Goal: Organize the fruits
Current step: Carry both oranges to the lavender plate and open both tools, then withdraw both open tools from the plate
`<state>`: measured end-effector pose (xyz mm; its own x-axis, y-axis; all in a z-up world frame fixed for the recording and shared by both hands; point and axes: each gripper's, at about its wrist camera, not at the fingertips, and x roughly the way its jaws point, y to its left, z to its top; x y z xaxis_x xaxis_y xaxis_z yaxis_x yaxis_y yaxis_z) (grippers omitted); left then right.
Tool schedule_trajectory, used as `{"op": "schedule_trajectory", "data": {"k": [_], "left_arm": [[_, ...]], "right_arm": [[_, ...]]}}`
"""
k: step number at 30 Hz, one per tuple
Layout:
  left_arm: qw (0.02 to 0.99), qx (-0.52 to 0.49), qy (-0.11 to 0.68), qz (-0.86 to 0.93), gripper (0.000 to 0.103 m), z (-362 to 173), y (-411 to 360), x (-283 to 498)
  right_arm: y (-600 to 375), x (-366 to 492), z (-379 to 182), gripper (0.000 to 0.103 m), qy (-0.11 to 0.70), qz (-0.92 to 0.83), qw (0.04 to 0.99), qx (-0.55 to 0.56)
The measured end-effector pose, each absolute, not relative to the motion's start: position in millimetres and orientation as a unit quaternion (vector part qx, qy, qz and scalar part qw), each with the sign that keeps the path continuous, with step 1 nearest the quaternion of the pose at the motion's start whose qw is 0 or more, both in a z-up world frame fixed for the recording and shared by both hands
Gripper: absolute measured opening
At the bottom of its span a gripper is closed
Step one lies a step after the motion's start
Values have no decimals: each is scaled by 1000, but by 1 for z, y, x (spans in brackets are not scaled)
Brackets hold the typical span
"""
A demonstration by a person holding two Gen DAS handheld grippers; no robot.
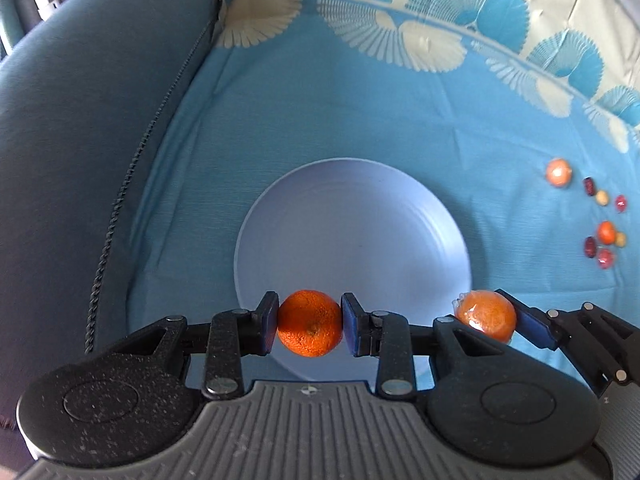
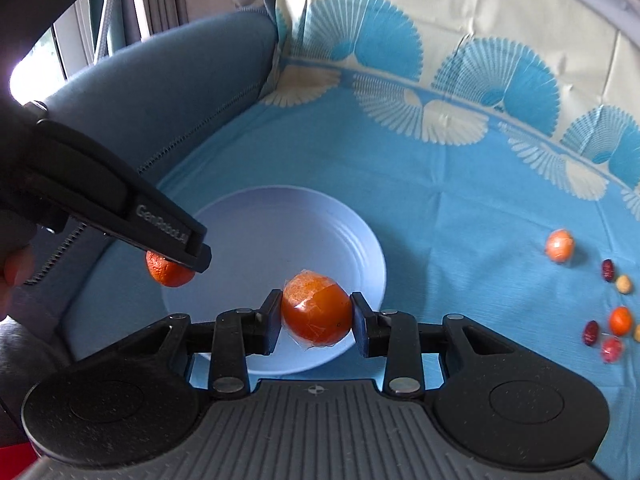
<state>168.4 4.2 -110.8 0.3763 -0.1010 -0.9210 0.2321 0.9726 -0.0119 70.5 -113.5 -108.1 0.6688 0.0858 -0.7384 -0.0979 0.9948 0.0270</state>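
My left gripper is shut on a bare mandarin and holds it above the near rim of a pale blue plate. My right gripper is shut on a plastic-wrapped orange above the near part of the plate. In the left wrist view the wrapped orange hangs at the plate's right edge. In the right wrist view the left gripper's mandarin sits at the plate's left edge.
The plate lies on a blue patterned cloth over a sofa. Several small fruits lie to the right: a wrapped orange, a small mandarin, red dates and pale nuts. A blue-grey sofa arm rises at left.
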Motion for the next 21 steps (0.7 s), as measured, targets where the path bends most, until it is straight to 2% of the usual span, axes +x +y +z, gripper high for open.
{"op": "schedule_trajectory", "data": {"k": [7,9,10,11,12,15,21], "left_arm": [[830,89,543,-89,39,-133,-5,190],[836,97,531,-95,60,-134,-7,193],[841,104,521,-96,86,-132,-8,193],[848,112,509,-94,103,-129,-8,191],[856,119,495,-89,103,-124,-9,188],[856,133,491,-88,103,-112,-6,177],[849,101,513,-77,103,-80,16,118]], "right_arm": [[-114,96,-135,38,423,56,904,-19],[-114,102,-140,40,427,59,902,-21],[-116,104,-141,44,427,58,902,-21],[-117,106,-140,60,427,56,902,-22],[-118,105,-137,72,423,51,904,-23],[-123,94,-123,86,410,40,911,-21],[-129,40,-90,95,429,34,902,15]]}}
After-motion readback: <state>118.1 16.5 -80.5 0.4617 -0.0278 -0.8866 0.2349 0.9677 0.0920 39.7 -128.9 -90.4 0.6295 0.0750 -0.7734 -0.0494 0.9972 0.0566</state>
